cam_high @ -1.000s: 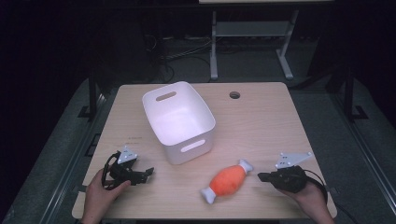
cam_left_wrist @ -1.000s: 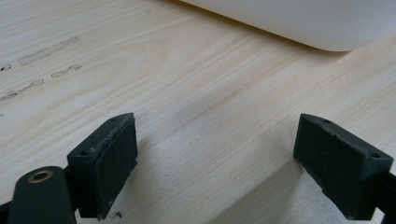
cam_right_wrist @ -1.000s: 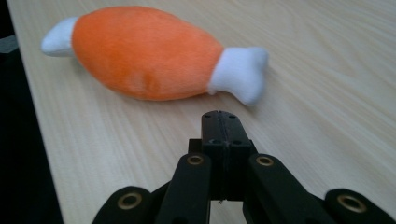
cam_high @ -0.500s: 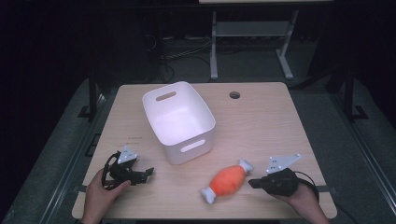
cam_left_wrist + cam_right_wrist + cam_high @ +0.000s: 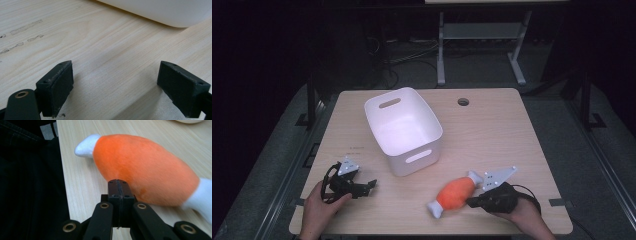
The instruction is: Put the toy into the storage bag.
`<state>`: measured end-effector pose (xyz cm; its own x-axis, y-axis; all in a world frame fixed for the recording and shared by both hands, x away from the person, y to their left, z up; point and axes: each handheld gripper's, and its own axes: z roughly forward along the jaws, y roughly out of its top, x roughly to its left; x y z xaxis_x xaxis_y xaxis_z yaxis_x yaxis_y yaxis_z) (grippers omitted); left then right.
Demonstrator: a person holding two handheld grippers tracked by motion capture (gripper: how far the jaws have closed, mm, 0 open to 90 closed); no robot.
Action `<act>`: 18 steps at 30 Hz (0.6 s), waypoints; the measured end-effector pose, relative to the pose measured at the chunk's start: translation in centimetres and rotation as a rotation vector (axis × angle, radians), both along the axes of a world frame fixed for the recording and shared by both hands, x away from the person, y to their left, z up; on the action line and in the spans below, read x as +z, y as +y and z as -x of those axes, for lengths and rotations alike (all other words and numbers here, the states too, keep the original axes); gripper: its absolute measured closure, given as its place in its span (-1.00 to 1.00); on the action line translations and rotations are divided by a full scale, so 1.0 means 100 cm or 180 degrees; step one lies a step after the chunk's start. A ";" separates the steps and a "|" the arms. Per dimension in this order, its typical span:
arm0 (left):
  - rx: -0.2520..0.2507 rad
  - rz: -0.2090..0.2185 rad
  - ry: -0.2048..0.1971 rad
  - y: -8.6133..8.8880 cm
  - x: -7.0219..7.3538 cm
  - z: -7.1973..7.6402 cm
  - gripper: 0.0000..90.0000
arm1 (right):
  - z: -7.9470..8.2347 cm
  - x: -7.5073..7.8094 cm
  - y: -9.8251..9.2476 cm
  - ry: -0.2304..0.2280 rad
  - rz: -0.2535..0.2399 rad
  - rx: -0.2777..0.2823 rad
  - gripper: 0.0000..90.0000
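Observation:
An orange plush toy (image 5: 455, 193) with white ends lies near the table's front edge, right of centre. My right gripper (image 5: 472, 202) rests just right of it, jaws pressed together with nothing between them. In the right gripper view the shut tips (image 5: 118, 184) nearly touch the side of the plush toy (image 5: 145, 167). A white plastic bin (image 5: 403, 130) with handle slots stands mid-table. My left gripper (image 5: 371, 185) sits at the front left, open, held by a hand. Its pads (image 5: 57, 86) stand wide apart over bare wood, with the bin's (image 5: 160, 11) base ahead.
The light wooden table (image 5: 492, 135) has a round cable hole (image 5: 463, 102) at the back right. The table's front edge (image 5: 63, 182) runs close beside the toy. A dark floor and a metal frame (image 5: 482, 40) lie behind the table.
My right gripper has slid left along the front of the table until its shut tips reach the toy. The left gripper, the toy and the bin stay put.

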<state>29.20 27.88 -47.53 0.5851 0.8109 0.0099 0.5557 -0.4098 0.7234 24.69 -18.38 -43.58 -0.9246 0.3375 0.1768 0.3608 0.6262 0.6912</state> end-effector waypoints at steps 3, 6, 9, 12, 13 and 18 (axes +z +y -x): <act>0.0000 -0.0001 0.0000 0.000 0.000 0.000 -0.71 | -0.001 0.001 0.005 -0.0006 0.0017 0.0059 0.99; 0.0001 0.0000 0.0000 0.000 0.000 0.000 -0.71 | -0.001 0.002 0.011 0.0009 0.0007 0.0106 0.99; 0.0000 -0.0001 0.0000 0.000 0.000 0.000 -0.71 | -0.001 0.002 0.014 -0.0003 0.0017 0.0139 0.99; 0.0000 0.0000 0.0000 0.000 0.000 0.000 -0.71 | -0.002 0.003 0.022 -0.0019 0.0027 0.0220 0.99; 0.0000 0.0000 0.0000 0.000 0.000 0.000 -0.71 | -0.002 0.003 0.022 -0.0019 0.0027 0.0220 0.99; 0.0001 0.0000 0.0000 0.000 0.000 0.000 -0.71 | -0.005 0.002 0.031 -0.0031 0.0065 0.0293 0.99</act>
